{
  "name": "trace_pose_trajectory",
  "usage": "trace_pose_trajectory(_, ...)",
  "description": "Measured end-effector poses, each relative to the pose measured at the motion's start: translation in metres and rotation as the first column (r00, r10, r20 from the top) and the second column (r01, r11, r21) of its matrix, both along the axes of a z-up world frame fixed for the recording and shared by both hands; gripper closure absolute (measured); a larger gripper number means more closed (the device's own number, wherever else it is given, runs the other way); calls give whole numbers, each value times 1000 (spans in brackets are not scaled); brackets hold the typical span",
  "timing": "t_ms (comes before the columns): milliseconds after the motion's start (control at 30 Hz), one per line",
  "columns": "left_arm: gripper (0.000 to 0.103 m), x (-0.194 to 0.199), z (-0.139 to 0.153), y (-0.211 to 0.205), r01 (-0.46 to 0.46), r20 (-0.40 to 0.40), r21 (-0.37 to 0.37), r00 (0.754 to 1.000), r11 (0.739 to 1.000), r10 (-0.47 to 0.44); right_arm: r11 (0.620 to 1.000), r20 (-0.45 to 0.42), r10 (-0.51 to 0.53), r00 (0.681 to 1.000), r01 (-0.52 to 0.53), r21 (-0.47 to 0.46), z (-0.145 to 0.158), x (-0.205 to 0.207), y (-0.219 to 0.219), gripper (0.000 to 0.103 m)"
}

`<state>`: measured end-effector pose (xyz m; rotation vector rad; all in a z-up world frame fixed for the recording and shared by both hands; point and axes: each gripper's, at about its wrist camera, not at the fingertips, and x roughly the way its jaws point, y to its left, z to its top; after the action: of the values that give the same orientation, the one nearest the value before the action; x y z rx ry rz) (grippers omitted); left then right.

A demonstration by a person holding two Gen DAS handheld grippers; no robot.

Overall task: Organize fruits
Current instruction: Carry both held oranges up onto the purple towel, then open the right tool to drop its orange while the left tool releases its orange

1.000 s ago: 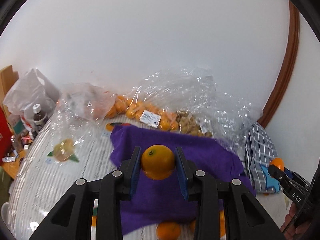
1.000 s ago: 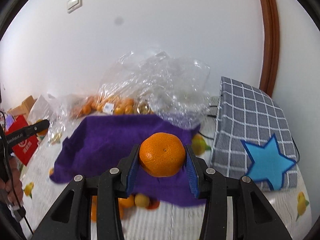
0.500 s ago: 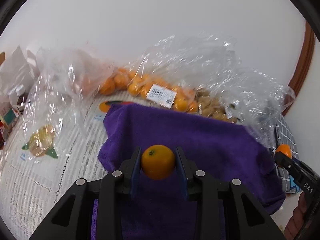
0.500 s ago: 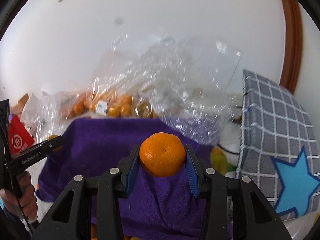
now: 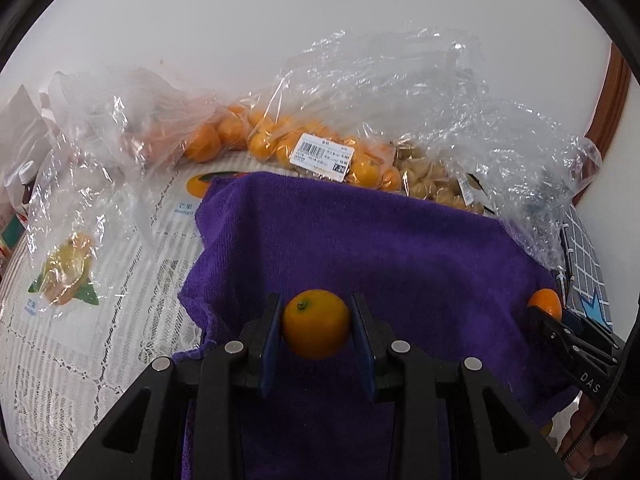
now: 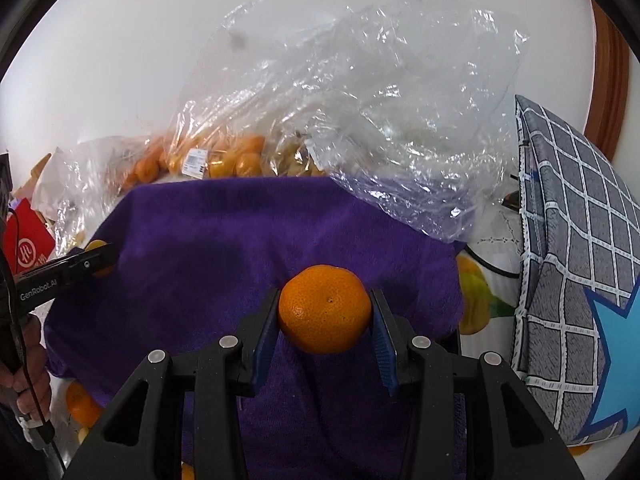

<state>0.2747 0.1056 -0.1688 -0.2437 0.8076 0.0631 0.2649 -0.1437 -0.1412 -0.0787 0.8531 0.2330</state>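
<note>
Your left gripper [image 5: 316,326] is pinching a small smooth orange [image 5: 316,323] btwn its blue pads, dead centre-bottom of the left wrist view, stem end turned toward the upper left. It hangs over the purple towel [image 5: 380,248], which fills the middle of the frame.

Your right gripper [image 6: 325,320] is clamped on a bigger, dimpled mandarin [image 6: 325,308], also centre-bottom in the right wrist view, over the same towel. In the left wrist view the right gripper shows at the right edge w/ its fruit peeking past the black fingers; in the right wrist view the left one pokes in at mid-left w/ its orange just visible.

Behind the towel, upper-centre of the left view: a clear bag of oranges [image 5: 280,144] w/ a white barcode label [image 5: 322,157], and right beside it a bag of tan-coloured fruit [image 5: 430,184]; can't tell what kind. Crumpled clear plastic [image 6: 380,92] overlaps the towel's far right corner in the right view.

Grey checked cushion w/ blue star [image 6: 576,272] sits at the right edge of the right view. More loose oranges [image 6: 80,402] lie at lower left of that view, next to the towel's near edge. The tablecloth [image 5: 80,340] is white lace w/ fruit prints.
</note>
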Motion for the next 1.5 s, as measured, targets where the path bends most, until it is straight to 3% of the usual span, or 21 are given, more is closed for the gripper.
trace_pose_trajectory(533,71,5,-7,-3,-1,-27,38,1000,999,2,1000,-29,2,1000,-3,-23,-9,5,0,59)
trace_pose_trajectory(600,71,5,-8,-4,0,-31,45,1000,999,2,1000,-32,9,999,-9,-23,-9,4,0,57)
trace_pose_trajectory(667,71,5,-7,-4,4,-32,42,999,999,-3,1000,-32,13,999,-14,-26,-8,0,-1,47)
trace_pose_trajectory(833,71,3,-6,-4,7,-28,28,1000,1000,-7,998,16,25,1000,-25,-50,-2,-8,4,37)
trace_pose_trajectory(933,70,2,-5,-5,9,-22,28,1000,1000,-8,999,46,21,999,-19,-51,3,-13,2,37)
trace_pose_trajectory(1067,54,-2,0,-7,17,-7,16,1000,1000,-17,1000,68,11,998,-10,-13,12,-20,-6,37)
trace_pose_trajectory(1167,50,-8,8,-11,24,21,20,999,1000,-25,1000,100,-6,995,8,-25,23,-26,-10,37)
trace_pose_trajectory(1333,50,-20,22,-24,25,85,79,996,997,-32,998,142,-48,989,44,34,50,-38,-16,37)
trace_pose_trajectory(1500,50,-37,36,-38,37,123,117,991,992,-51,997,156,-71,985,71,9,73,-58,-14,41)
